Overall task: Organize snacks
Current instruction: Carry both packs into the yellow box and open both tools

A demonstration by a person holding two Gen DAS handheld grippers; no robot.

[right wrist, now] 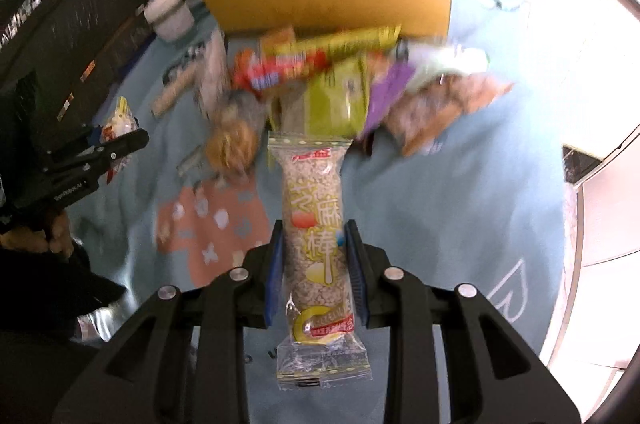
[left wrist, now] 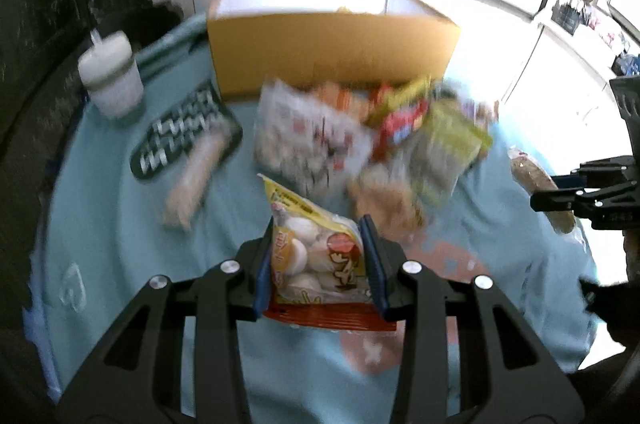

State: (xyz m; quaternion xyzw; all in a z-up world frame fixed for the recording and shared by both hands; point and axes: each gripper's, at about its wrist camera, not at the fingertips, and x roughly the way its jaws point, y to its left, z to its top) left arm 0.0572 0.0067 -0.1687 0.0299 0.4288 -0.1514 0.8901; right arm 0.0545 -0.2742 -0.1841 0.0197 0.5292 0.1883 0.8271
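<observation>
My left gripper [left wrist: 319, 244] is shut on a yellow snack bag [left wrist: 316, 256] with white round pieces pictured on it, held above the blue cloth. My right gripper [right wrist: 315, 246] is shut on a long clear sesame bar packet [right wrist: 314, 236], which hangs lengthwise between the blue pads. A blurred pile of snack packets [left wrist: 360, 140] lies in front of an open yellow cardboard box [left wrist: 332, 56]. In the left wrist view the right gripper [left wrist: 560, 192] shows at the far right with the bar [left wrist: 536, 180]. In the right wrist view the left gripper [right wrist: 120, 140] shows at the left with its bag [right wrist: 120, 122].
A white lidded cup [left wrist: 112, 76] stands at the back left beside a black-and-white patterned case [left wrist: 180, 136] and a pale stick packet [left wrist: 196, 176]. The blue cloth [left wrist: 120, 224] has a pink patch [right wrist: 212, 228]. Bright windows lie to the right.
</observation>
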